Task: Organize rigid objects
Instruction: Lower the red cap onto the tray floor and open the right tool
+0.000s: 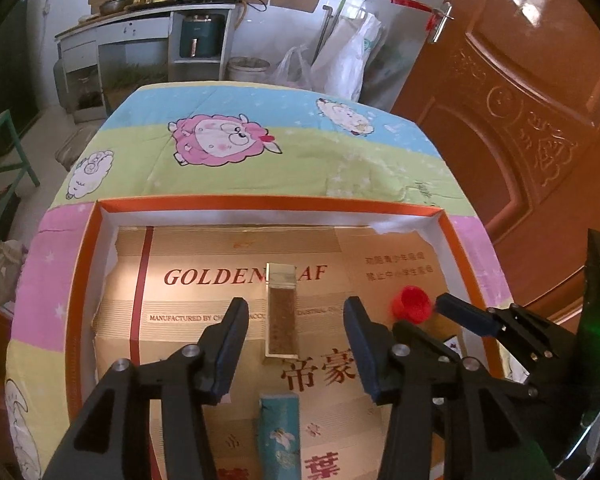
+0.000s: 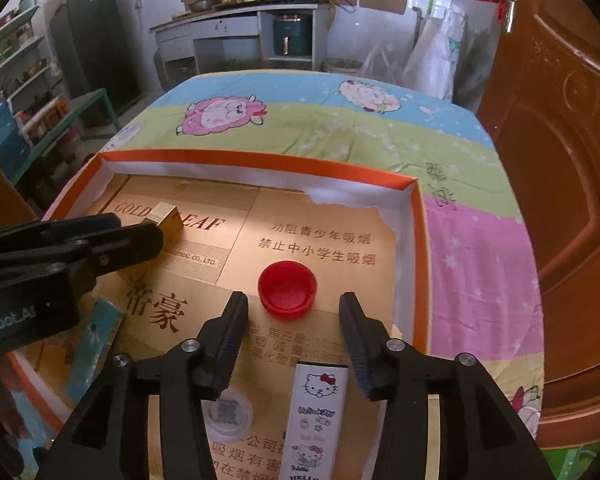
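Note:
An orange-rimmed tray [image 1: 260,203] lined with gold cardboard lies on the cartoon sheep cloth. In the left wrist view my left gripper [image 1: 296,316] is open, its fingers either side of a gold box [image 1: 281,314] with a brown window; a teal box [image 1: 279,436] lies nearer, under the gripper. In the right wrist view my right gripper [image 2: 294,312] is open just before a red cap [image 2: 287,288]. A white Hello Kitty box [image 2: 316,420] and a clear round lid [image 2: 228,414] lie below it. The left gripper [image 2: 140,240] hides part of the gold box [image 2: 166,216].
The tray [image 2: 418,248] sits on a table covered by the cloth [image 2: 480,264]. A brown wooden door [image 2: 560,160] stands at the right. A kitchen counter [image 2: 236,20], a dark fridge [image 2: 96,48] and shelves [image 2: 16,68] are at the back and left.

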Tool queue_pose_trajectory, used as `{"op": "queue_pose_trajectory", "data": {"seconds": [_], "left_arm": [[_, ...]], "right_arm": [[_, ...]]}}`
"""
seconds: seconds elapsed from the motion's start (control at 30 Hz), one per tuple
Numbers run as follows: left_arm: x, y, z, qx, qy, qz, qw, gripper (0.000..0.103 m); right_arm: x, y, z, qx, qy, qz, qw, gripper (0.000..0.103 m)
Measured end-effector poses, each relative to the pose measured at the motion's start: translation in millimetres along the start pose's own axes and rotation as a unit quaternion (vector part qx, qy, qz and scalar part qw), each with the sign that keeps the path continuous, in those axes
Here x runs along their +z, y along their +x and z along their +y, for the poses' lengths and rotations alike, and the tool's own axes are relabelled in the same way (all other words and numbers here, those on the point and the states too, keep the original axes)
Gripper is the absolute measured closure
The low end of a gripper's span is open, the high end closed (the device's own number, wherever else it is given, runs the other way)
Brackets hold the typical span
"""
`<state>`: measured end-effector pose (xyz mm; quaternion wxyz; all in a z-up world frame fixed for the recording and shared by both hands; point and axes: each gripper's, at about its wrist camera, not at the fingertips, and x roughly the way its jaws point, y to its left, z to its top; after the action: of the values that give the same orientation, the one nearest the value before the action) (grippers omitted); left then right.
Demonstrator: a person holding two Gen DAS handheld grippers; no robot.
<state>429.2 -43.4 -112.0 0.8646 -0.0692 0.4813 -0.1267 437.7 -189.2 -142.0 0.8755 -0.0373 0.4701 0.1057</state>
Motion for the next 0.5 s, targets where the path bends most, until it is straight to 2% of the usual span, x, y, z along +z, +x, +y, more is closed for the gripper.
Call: {"op": "queue_pose_trajectory", "data": {"seconds": [0.17, 0.33, 0.5], "left_arm": [[-3, -10, -1, -0.011, -0.005, -0.010, 0.9999, 0.054], [-7, -31, -7, 0.018, 0.016, -0.054, 0.9983, 0.054], [-15, -50, -16, 0.038, 0.041, -0.068, 0.9961, 0.054]], "right_arm": [[-3, -7, -2, 0.006, 0.003, -0.006, 1.000, 0.054], [-7, -19, -4, 0.010, 0.013, -0.019, 1.000, 0.054], [-14, -34, -2, 0.013, 0.019, -0.029, 0.999, 0.054]]}}
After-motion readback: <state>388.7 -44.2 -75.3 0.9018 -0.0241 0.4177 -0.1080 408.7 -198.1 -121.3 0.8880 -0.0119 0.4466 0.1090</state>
